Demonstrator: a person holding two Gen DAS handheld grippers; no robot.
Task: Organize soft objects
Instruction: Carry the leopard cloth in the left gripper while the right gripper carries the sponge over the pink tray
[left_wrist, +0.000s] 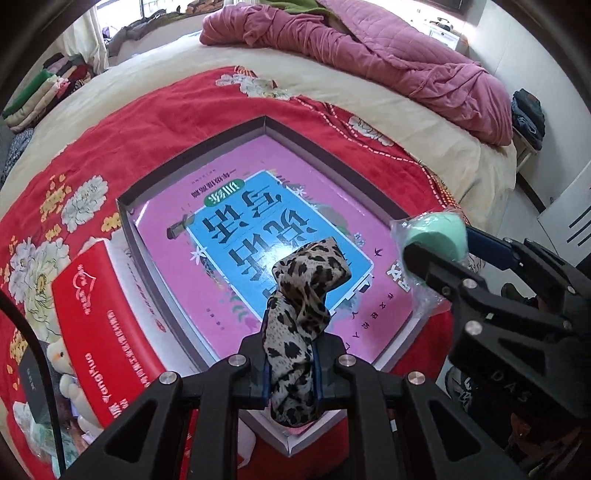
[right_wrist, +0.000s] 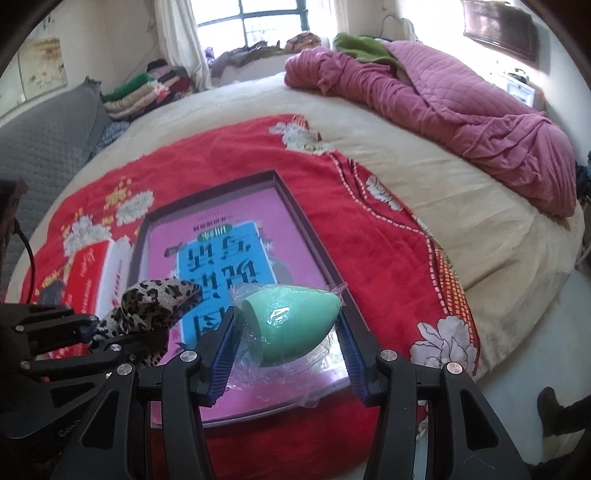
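My left gripper (left_wrist: 291, 365) is shut on a rolled leopard-print cloth (left_wrist: 303, 288), which sticks up past the fingers above the near end of a shallow grey-rimmed box (left_wrist: 192, 155). A pink and blue book lies flat inside the box. My right gripper (right_wrist: 288, 354) is shut on a mint-green egg-shaped sponge (right_wrist: 291, 325) in clear plastic wrap, over the box's near right rim (right_wrist: 303, 221). In the right wrist view the left gripper (right_wrist: 122, 328) and its leopard cloth (right_wrist: 159, 299) show at the left. In the left wrist view the right gripper (left_wrist: 443, 243) holds the sponge (left_wrist: 439, 232) at the right.
The box lies on a red floral blanket (left_wrist: 147, 110) spread on a beige bed. A red carton (left_wrist: 92, 302) and a plush toy (left_wrist: 62, 362) sit left of the box. A crumpled pink quilt (left_wrist: 369, 55) lies at the far side, folded clothes (left_wrist: 48, 92) at far left. The bed edge drops to the floor (right_wrist: 517, 387) on the right.
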